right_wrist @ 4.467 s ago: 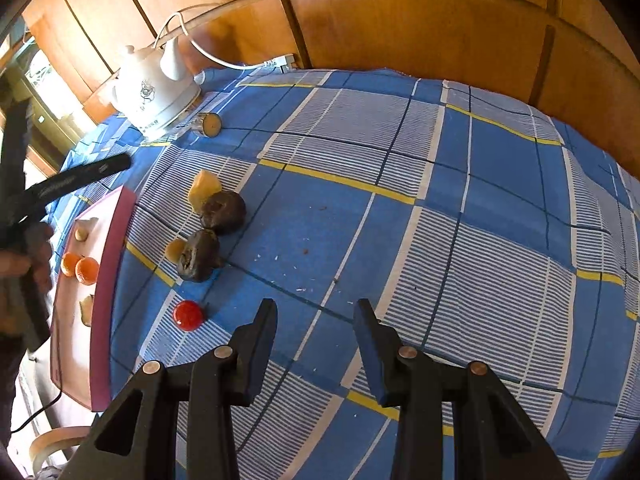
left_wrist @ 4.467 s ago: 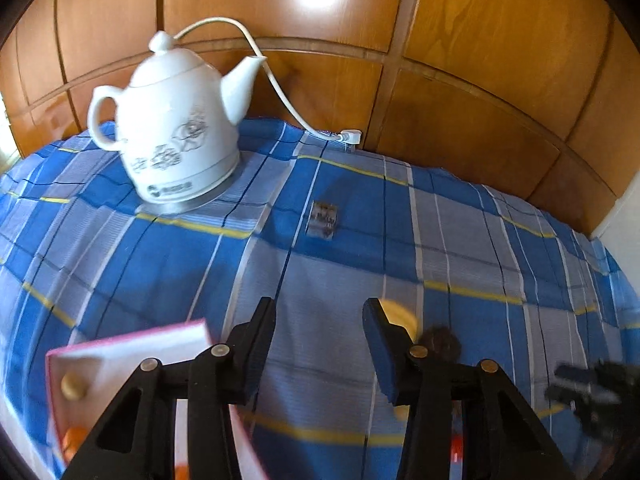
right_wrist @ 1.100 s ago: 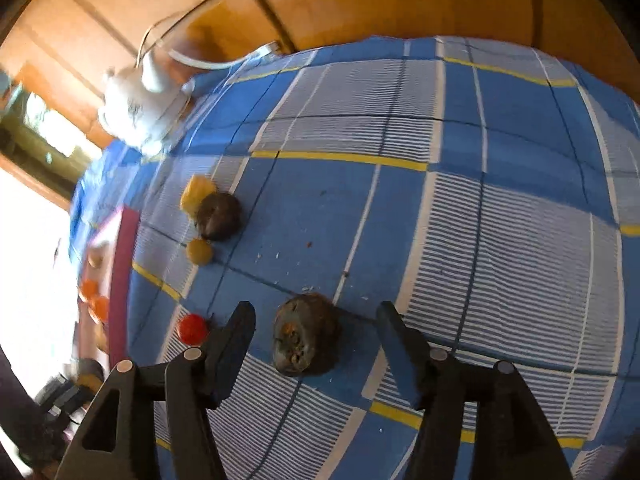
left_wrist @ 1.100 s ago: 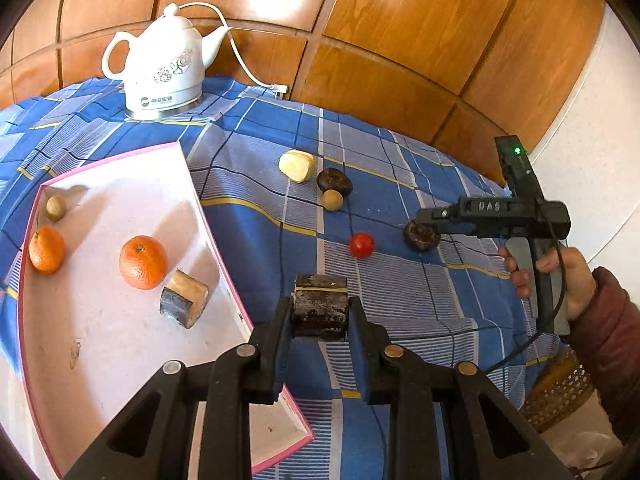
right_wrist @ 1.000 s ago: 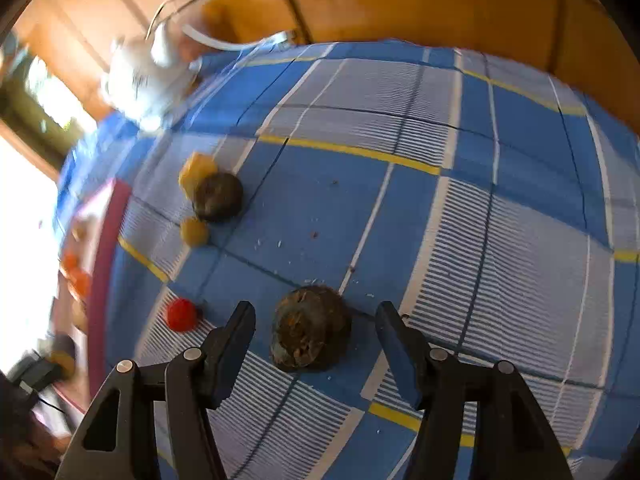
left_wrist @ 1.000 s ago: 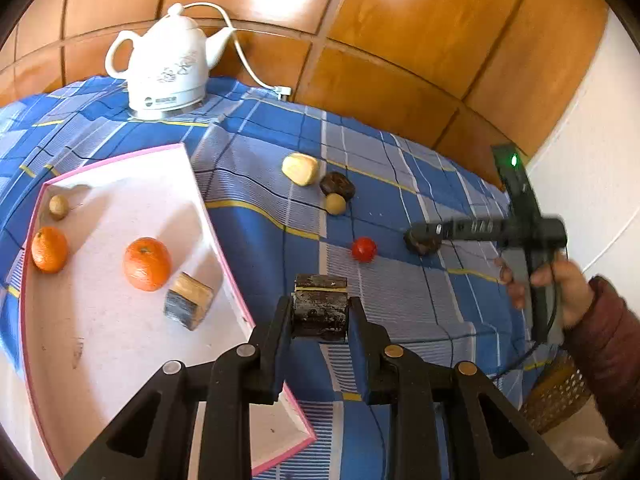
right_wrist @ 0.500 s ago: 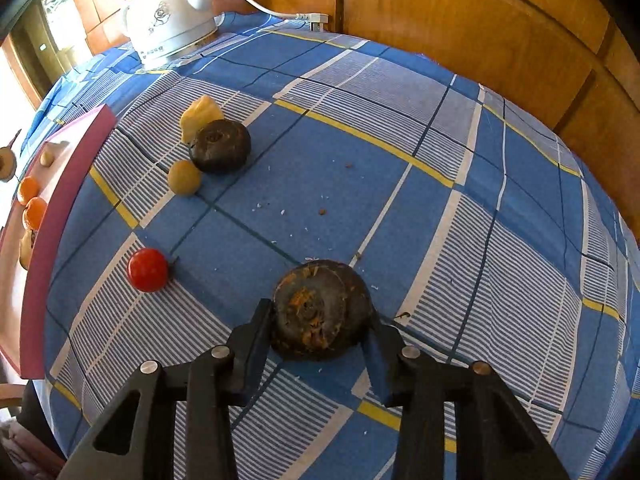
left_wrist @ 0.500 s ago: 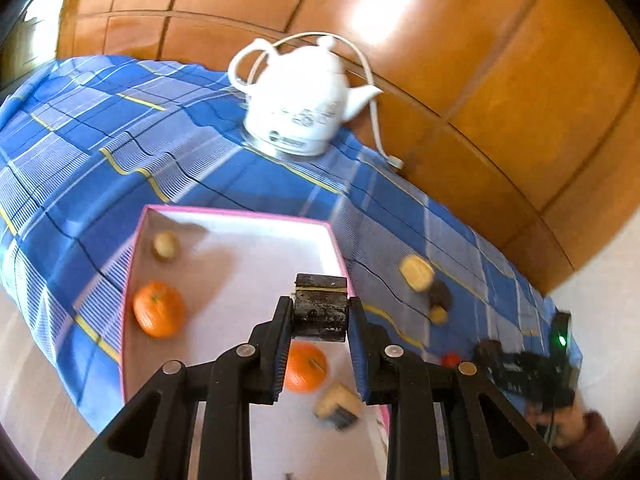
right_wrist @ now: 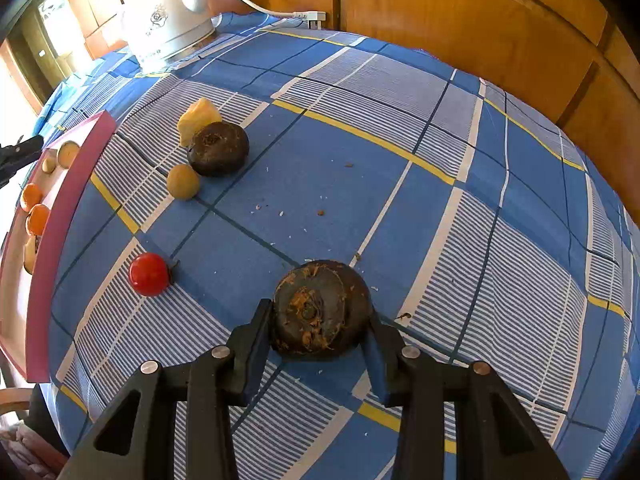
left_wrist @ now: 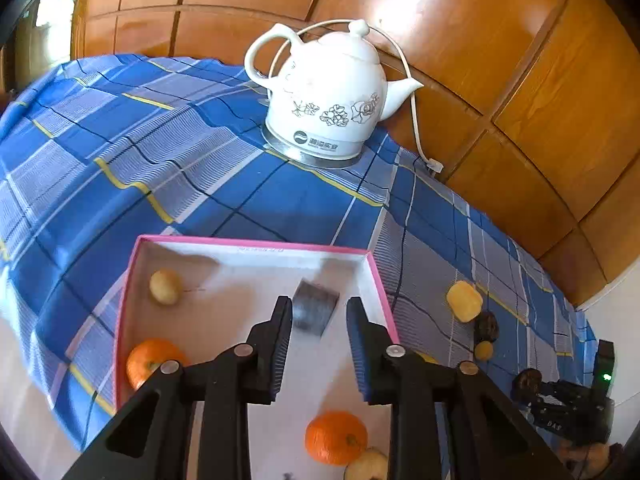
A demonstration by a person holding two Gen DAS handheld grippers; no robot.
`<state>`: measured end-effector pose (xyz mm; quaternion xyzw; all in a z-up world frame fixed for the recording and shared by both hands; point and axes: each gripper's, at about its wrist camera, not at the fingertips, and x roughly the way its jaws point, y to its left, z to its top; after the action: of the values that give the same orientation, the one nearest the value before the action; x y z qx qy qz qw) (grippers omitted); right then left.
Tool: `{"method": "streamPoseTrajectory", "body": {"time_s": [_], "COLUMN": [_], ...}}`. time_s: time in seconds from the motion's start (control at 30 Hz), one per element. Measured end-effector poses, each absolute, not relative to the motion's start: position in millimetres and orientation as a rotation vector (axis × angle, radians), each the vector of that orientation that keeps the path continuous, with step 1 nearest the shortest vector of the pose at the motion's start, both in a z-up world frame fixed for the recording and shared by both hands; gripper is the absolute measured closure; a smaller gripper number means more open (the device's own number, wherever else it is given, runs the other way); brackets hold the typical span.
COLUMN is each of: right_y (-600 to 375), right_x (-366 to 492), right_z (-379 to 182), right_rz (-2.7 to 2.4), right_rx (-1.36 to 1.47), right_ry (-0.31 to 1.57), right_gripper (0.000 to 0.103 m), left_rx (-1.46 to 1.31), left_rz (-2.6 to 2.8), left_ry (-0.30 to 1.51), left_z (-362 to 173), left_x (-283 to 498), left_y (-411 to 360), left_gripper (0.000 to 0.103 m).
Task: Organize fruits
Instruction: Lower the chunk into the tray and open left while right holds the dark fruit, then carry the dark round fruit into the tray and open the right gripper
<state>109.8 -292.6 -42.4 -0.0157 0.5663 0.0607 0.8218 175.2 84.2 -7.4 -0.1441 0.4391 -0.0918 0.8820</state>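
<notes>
My left gripper (left_wrist: 318,340) is open above the pink-rimmed white tray (left_wrist: 256,245). A dark cylindrical fruit piece (left_wrist: 314,312), blurred, is free between and beyond the fingertips over the tray. The tray holds two oranges (left_wrist: 335,436), a small tan fruit (left_wrist: 165,286) and a cut piece (left_wrist: 366,466). My right gripper (right_wrist: 320,320) is shut on a dark round fruit (right_wrist: 320,308) on the blue plaid cloth. Another dark fruit (right_wrist: 218,148), a yellow chunk (right_wrist: 198,118), a small tan ball (right_wrist: 183,182) and a red tomato (right_wrist: 149,274) lie on the cloth.
A white electric kettle (left_wrist: 328,104) with its cord stands at the back by the wood-panelled wall. The tray (right_wrist: 60,216) lies at the table's left edge in the right wrist view. The table edge drops off at the left and front.
My left gripper has opened and let go of the dark cylindrical piece over the tray. My right gripper stays shut on the dark round fruit.
</notes>
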Motion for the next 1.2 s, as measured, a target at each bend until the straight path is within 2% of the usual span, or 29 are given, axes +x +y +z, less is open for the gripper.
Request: {"method": "streamPoseTrajectory", "body": {"time_s": [0.13,0.67,1.2], "right_y": [-292,-293,-300], "right_x": [110,107,104], "right_z": [-42,-39,-34], "right_rz": [0.126,0.130,0.109], "right_rx": [-0.034,-0.025,-0.006], "right_ry": [1.205,1.191,1.186], "right_gripper": [0.061,0.061,0.061], "left_rx": [-0.241,-0.150,-0.095], "left_rz": [-0.173,-0.162,-0.180], "left_ry": [0.915,0.897,0.872], "left_z": [-8,-9,-5], "left_x": [151,72,52], "left_y": [77,43,31], "left_gripper": [0.072,0.051,0.050]}}
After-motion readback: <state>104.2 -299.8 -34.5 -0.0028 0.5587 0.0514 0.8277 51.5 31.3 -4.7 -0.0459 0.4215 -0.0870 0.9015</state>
